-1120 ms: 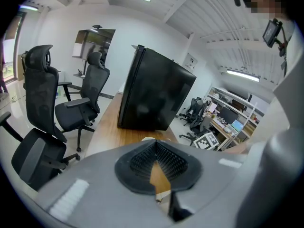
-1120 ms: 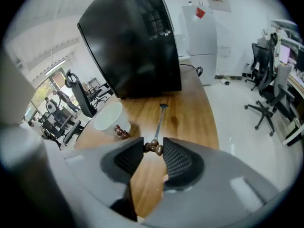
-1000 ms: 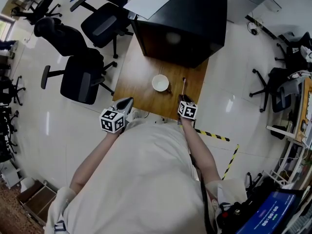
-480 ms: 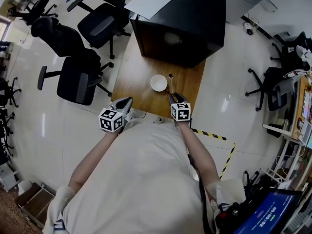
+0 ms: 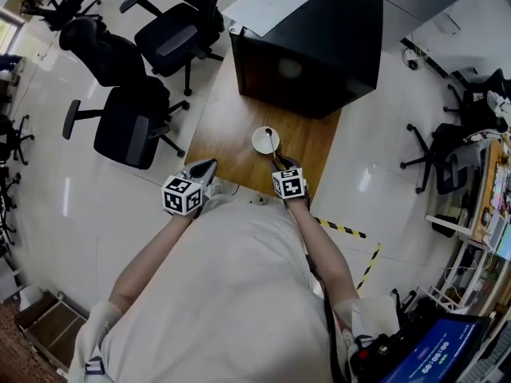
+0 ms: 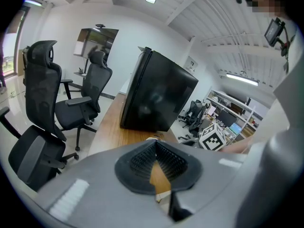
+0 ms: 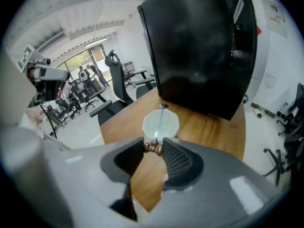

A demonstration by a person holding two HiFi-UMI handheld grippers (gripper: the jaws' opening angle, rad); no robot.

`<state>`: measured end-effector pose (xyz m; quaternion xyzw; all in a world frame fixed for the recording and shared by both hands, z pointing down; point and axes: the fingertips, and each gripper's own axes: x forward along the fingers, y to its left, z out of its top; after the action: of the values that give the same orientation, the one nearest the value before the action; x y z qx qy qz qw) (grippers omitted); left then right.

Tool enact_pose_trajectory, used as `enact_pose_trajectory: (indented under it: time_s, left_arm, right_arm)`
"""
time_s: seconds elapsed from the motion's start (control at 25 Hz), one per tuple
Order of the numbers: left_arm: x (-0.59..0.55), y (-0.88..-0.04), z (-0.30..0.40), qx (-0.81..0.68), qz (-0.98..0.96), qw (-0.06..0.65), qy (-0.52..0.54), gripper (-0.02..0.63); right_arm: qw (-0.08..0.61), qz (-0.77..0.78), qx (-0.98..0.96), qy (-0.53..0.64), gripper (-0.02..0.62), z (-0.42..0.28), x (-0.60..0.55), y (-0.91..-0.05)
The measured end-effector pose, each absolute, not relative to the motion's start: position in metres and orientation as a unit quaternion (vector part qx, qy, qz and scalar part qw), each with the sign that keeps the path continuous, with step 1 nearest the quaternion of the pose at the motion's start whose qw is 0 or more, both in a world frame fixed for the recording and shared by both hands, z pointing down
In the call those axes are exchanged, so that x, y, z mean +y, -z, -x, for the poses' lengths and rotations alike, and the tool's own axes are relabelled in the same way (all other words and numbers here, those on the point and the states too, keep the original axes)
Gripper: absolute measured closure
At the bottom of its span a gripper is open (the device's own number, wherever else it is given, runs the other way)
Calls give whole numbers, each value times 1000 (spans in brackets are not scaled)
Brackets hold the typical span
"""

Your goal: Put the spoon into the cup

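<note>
Now right gripper (image 7: 153, 147) clamps spoon (image 7: 160, 118) by brown handle, bowl end over cup (image 7: 149, 127), centre frame. Left gripper (image 6: 154, 145) closed, empty. Next, likely: lower spoon in, release.

Black box (image 5: 327, 46) walls off the table (image 5: 227, 126) behind the cup (image 5: 259, 143).

**Table** (image 5: 226, 126): one; rectangular, mid-brown wood-grain top; stands on a pale glossy floor (image 5: 375, 174).

**Far end:** black cabinet (image 5: 307, 34); large, box-shaped, upright. It rests directly on the top and spans nearly its full width.

**Near half:** cup (image 5: 259, 144); white, upright, mouth open upward. It stands about midway across, near the cabinet's front face but apart from it. Wood shows around the cup on all sides.
</note>
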<state>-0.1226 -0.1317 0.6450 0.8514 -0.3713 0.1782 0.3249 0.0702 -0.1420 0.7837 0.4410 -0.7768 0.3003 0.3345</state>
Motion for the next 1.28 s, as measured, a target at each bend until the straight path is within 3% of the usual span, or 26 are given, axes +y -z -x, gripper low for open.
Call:
enact_pose_trajectory:
  time_s: [1.28]
  left_arm:
    - [-133, -637, 146, -410, -835, 326, -166, 603]
  right_arm:
    - [374, -416, -760, -331, 468, -63, -154, -800]
